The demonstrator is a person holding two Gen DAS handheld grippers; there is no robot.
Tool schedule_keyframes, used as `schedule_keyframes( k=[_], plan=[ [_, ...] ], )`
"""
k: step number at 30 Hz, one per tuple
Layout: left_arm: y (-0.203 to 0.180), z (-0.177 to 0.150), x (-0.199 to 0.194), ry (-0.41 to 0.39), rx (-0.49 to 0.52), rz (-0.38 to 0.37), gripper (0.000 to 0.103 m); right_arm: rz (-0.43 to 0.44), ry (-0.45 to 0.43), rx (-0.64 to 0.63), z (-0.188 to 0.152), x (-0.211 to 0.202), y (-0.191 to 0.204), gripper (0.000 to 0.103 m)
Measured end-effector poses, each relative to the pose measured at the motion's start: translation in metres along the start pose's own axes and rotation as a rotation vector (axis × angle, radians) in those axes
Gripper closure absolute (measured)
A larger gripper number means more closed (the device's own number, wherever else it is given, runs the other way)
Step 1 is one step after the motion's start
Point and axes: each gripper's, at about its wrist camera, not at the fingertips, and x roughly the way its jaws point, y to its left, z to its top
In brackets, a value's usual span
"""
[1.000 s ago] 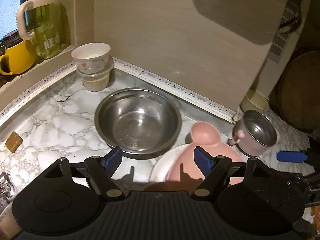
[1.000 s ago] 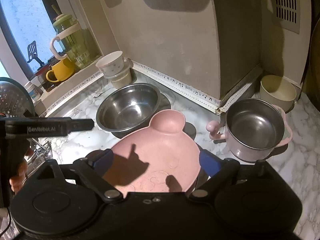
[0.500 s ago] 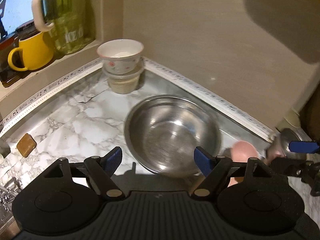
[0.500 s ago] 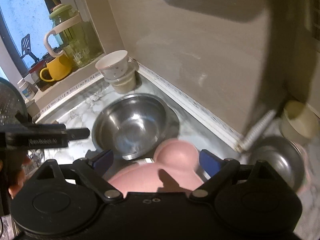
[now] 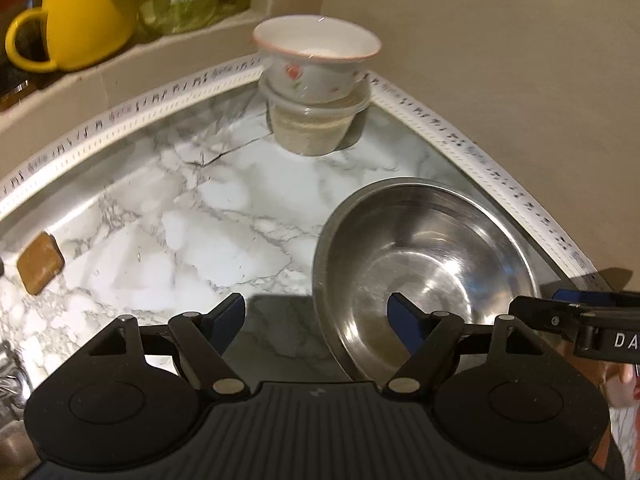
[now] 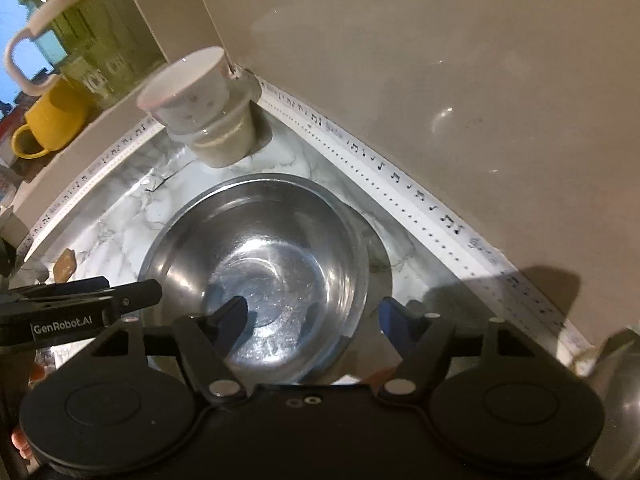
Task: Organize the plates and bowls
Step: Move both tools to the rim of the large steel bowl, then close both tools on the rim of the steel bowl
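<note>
Pink plate gone; steel bowl (image 6: 256,268) under right claw (image 6: 314,316).

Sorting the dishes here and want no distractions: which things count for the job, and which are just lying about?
Job: steel bowl; flowered bowl nested in the clear tub.
Lying about: yellow mug; green jar; brown block.

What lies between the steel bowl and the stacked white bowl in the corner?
Only bare marble counter separates the steel bowl from the white bowl, shown in both wrist views.
</note>
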Motion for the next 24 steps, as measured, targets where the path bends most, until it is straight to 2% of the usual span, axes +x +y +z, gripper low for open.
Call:
schedule_keyframes(
  k=[1, 4, 6, 10, 12, 15, 19, 22, 24],
  plan=[
    [0.001, 0.001, 0.003, 0.004, -0.005, 0.002, 0.025, -0.003, 0.005, 0.002, 0.001, 0.003, 0.0, 0.036],
    [0.002, 0.002, 0.013, 0.015, -0.008, 0.007, 0.03, -0.009, 0.02, 0.019, 0.005, 0.013, -0.002, 0.042],
    [0.005, 0.002, 0.019, 0.031, -0.025, -0.004, 0.038, -0.014, 0.026, 0.028, 0.007, 0.018, -0.003, 0.044],
    [0.005, 0.001, 0.026, 0.048, -0.037, -0.015, 0.048, -0.028, 0.036, 0.037, 0.007, 0.025, -0.005, 0.054],
    [0.005, 0.001, 0.029, 0.052, -0.039, -0.02, 0.058, -0.026, 0.039, 0.045, 0.008, 0.027, -0.008, 0.059],
    [0.005, 0.001, 0.032, 0.06, -0.041, -0.025, 0.068, -0.034, 0.039, 0.051, 0.007, 0.028, -0.009, 0.067],
    [0.004, -0.001, 0.032, 0.057, -0.03, -0.021, 0.074, -0.039, 0.038, 0.047, 0.006, 0.028, -0.01, 0.081],
    [0.002, -0.002, 0.031, 0.053, -0.02, -0.025, 0.079, -0.04, 0.037, 0.042, 0.004, 0.028, -0.008, 0.088],
    [0.001, -0.002, 0.029, 0.049, -0.009, -0.012, 0.08, -0.056, 0.029, 0.03, 0.003, 0.028, -0.005, 0.088]
  ],
)
